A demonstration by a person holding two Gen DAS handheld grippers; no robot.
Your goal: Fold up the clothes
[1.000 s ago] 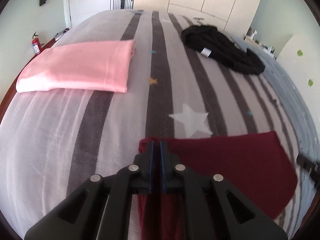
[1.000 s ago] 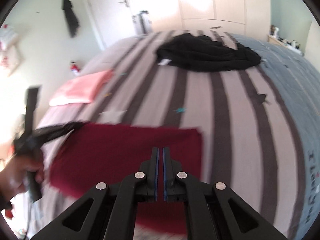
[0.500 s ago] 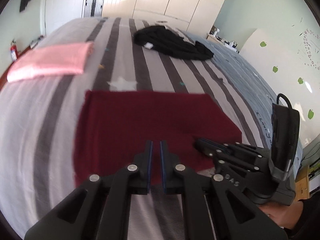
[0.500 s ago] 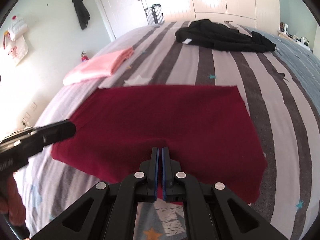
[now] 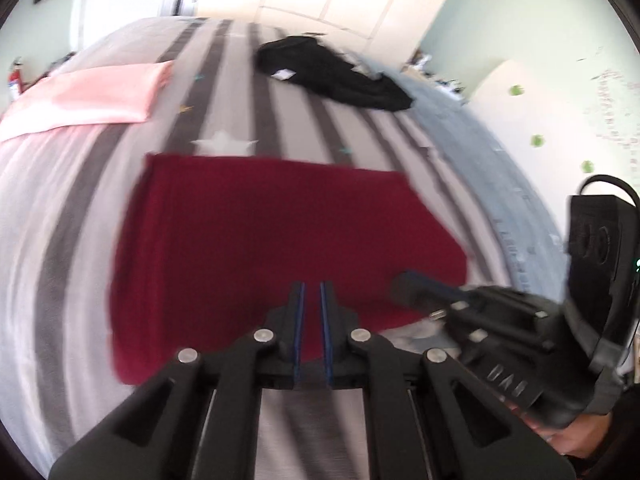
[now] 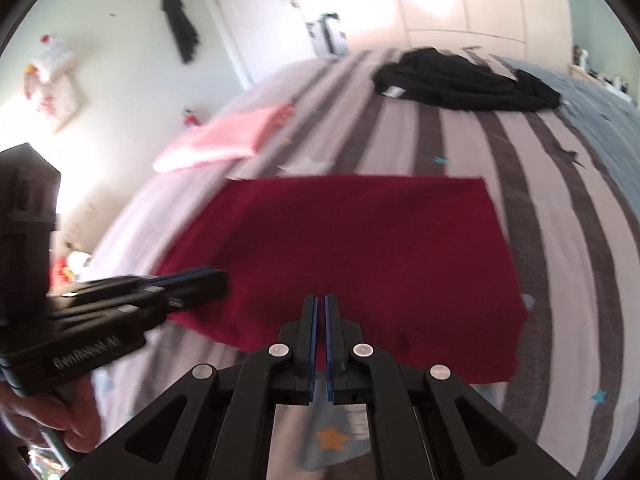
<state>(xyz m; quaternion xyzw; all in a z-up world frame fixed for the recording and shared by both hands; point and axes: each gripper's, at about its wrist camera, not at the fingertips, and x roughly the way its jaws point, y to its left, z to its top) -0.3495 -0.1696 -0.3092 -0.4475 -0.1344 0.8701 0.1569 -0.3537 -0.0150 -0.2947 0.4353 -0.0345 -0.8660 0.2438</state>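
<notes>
A dark red garment (image 5: 272, 240) lies flat and folded on the striped bed, also in the right wrist view (image 6: 360, 248). My left gripper (image 5: 312, 288) hangs above its near edge, jaws a narrow gap apart, holding nothing. My right gripper (image 6: 321, 300) is above the same near edge, jaws almost together, empty. Each gripper shows in the other's view: the right one (image 5: 408, 280) at the right, the left one (image 6: 212, 280) at the left. A folded pink garment (image 5: 92, 96) lies far left. A crumpled black garment (image 5: 332, 76) lies far back.
The bed (image 5: 52, 208) has grey and dark stripes with stars, and a blue part on the right (image 6: 600, 100). White wardrobes (image 6: 460, 0) stand behind it. A red extinguisher (image 5: 14, 80) stands by the left wall. A dark coat (image 6: 180, 28) hangs on the wall.
The red garment has been let go and lies flat. Both grippers have pulled back toward its near edge, and the left jaws have parted slightly.
</notes>
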